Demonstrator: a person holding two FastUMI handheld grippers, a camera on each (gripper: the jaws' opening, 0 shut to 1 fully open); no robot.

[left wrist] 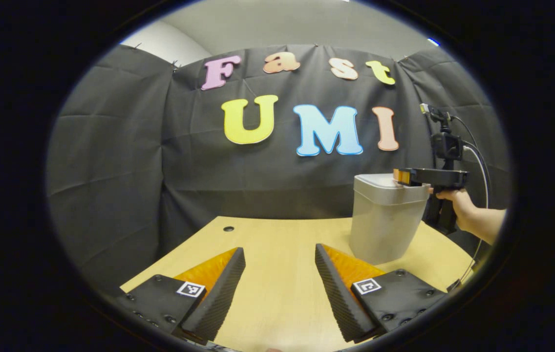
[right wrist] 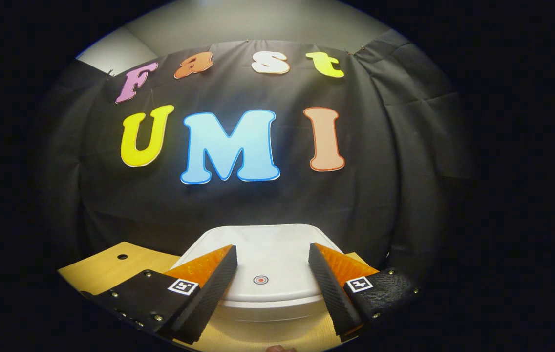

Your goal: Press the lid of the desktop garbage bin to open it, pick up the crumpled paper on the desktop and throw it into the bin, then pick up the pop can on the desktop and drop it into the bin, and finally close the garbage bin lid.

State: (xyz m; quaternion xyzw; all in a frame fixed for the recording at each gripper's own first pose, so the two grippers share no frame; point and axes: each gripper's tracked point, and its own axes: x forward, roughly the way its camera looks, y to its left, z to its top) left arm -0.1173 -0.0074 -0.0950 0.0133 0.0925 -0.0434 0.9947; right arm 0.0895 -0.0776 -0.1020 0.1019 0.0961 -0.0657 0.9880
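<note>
The right gripper [right wrist: 271, 266], its jaws spread apart, hovers over the closed lid [right wrist: 263, 254] of the bin [left wrist: 386, 220] on the surface [left wrist: 277, 274]; this stiff, light-looking plastic probably needs pressing near the round mark [right wrist: 260, 279].

In the left gripper view, the garbage bin [left wrist: 385, 220] stands on the table [left wrist: 277, 288], toward the right and near its far edge, in front of the cloth wall [left wrist: 111, 161]. The left gripper [left wrist: 280, 264] sits low and near, its 2 fingers spread over bare tabletop, left of the bin. The right gripper [left wrist: 403, 177], held by a hand [left wrist: 458, 203] at far right, reaches over the bin's lid [left wrist: 375, 180]. A small hole [left wrist: 228, 229] lies at the table's far left. In the right gripper view, the right gripper [right wrist: 271, 266] is above the lid [right wrist: 267, 254], fingers on either side of the button [right wrist: 260, 279].
</note>
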